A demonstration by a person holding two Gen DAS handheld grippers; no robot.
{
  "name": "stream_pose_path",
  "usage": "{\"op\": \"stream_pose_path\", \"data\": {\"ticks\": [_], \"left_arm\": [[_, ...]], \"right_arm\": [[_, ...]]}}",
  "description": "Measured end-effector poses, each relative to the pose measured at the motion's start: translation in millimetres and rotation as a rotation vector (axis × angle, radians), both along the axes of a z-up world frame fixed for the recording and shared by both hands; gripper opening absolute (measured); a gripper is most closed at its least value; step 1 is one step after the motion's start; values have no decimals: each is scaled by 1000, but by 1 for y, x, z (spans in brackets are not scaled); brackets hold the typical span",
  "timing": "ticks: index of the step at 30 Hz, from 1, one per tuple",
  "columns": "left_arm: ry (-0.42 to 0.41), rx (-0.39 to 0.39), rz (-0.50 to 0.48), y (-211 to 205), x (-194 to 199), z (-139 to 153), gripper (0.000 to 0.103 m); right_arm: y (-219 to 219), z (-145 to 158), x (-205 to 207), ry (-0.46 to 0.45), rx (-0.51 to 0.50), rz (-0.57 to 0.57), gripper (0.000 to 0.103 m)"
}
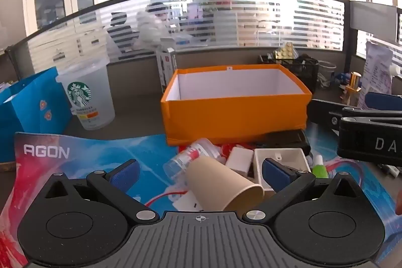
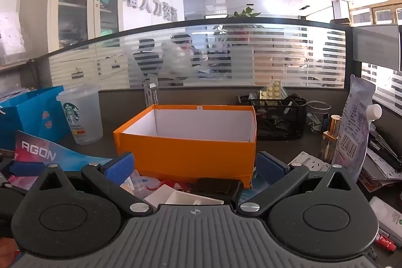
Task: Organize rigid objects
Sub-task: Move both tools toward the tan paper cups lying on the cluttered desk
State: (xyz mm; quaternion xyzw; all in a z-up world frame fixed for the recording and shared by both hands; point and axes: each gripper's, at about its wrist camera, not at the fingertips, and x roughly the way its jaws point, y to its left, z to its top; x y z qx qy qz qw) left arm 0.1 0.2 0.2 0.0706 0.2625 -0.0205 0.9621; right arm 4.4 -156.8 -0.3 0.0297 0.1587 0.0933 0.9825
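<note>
I am holding the left claw (image 1: 199, 173) wide open with nothing in it, tilted down over a small heap of clutter low in the centre of the left wrist view. The paper cup (image 1: 222, 186) is lying on its side directly between the two blue pads, its closed base pointing toward the upper left and its open mouth toward the lower right, so its long axis is running diagonally across the claw's opening rather than along it. A clear plastic bottle (image 1: 191, 158) is lying just behind it, touching it as far as I can tell, and a white open box (image 1: 281, 162) is sitting just to the right. The orange box (image 1: 235, 114), empty as far as I can see, is standing behind the heap in the middle of the frame. I am keeping the right claw (image 2: 194, 168) equally wide open and empty, pointing more level toward the orange box (image 2: 186, 152), with the heap only partly showing under its fingers. I am judging the left claw the nearer one for the cup; it probably needs some turning to square the pads to the cup's sides.
</note>
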Motion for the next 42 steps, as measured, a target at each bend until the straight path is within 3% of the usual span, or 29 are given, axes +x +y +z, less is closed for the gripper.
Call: {"op": "stream_pose_path", "data": {"ticks": [4, 8, 12, 15, 21, 26, 32, 42], "left_arm": [[25, -2, 45, -2, 1, 0, 103], [77, 43, 101, -11, 1, -6, 103], [38, 41, 78, -2, -8, -6, 103], [25, -4, 54, 7, -11, -3, 103], [-96, -31, 126, 14, -19, -1, 103], [-8, -102, 112, 22, -14, -2, 103], [14, 19, 75, 13, -17, -7, 103], [27, -22, 53, 15, -20, -4, 103]], "right_arm": [[2, -1, 0, 4, -3, -5, 103], [5, -2, -1, 2, 12, 14, 103], [-1, -4, 3, 6, 10, 10, 103], [-2, -4, 3, 13, 6, -6, 103], [-1, -3, -1, -4, -16, -20, 103], [1, -2, -2, -17, -50, -34, 103], [3, -5, -1, -15, -77, -35, 103], [5, -2, -5, -30, -90, -32, 103]]}}
